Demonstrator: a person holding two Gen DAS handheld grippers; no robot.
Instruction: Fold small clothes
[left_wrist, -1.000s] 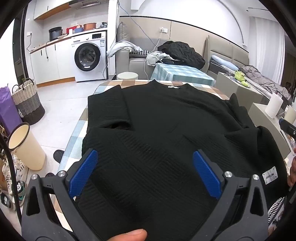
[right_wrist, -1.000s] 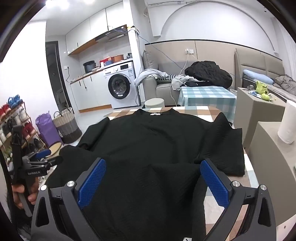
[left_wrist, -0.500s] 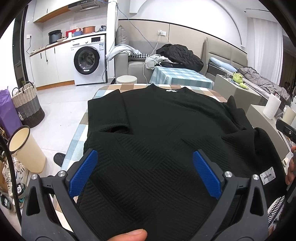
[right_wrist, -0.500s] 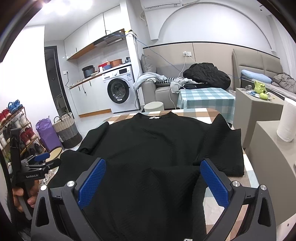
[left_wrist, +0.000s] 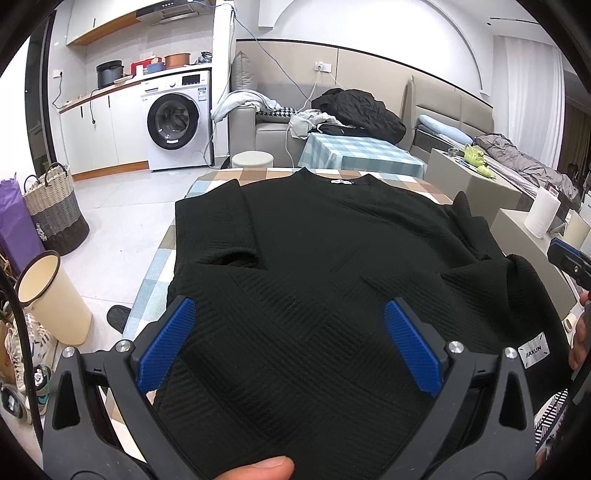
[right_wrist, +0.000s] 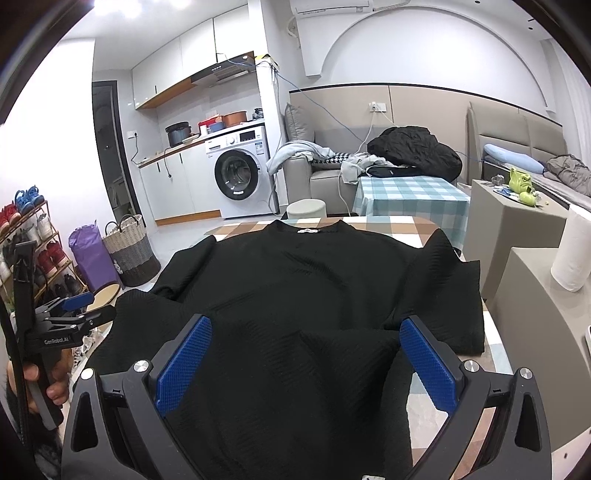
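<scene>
The left tool (left_wrist: 288, 343) hangs over the near half of a black top (left_wrist: 332, 258) that lies spread on a checked surface (left_wrist: 155, 280), collar (left_wrist: 340, 181) at the far end. Its blue pads stand wide apart, released, with nothing between them but cloth lying below. The right tool (right_wrist: 304, 360) is likewise released, its pads spread over the hem side of the top (right_wrist: 295, 295).

Only the left view shows the white label (left_wrist: 534, 353) on the cloth to the right of the tool, a dark opening where the left sleeve (left_wrist: 210, 225) folds over the body, a cream bin (left_wrist: 51, 295) on the floor to the left, and a thumb tip (left_wrist: 262, 469) at the bottom edge. There the right tool appears only as a blue-and-black sliver (left_wrist: 569, 258) at the right rim, mostly cut off.

Only the right view shows the left tool from the side (right_wrist: 74, 314), held in a hand (right_wrist: 44, 380) at the left rim, a shoe rack (right_wrist: 29, 236) behind it, and the right sleeve (right_wrist: 454, 295) lying flat ahead and to the right of the tool. A paper roll (right_wrist: 572, 254) stands further right.

The near hem is hidden under both tools' frames, so whether it hangs off the surface cannot be told. The weave pattern shows clearly in the left view but is hard to make out in the right.
</scene>
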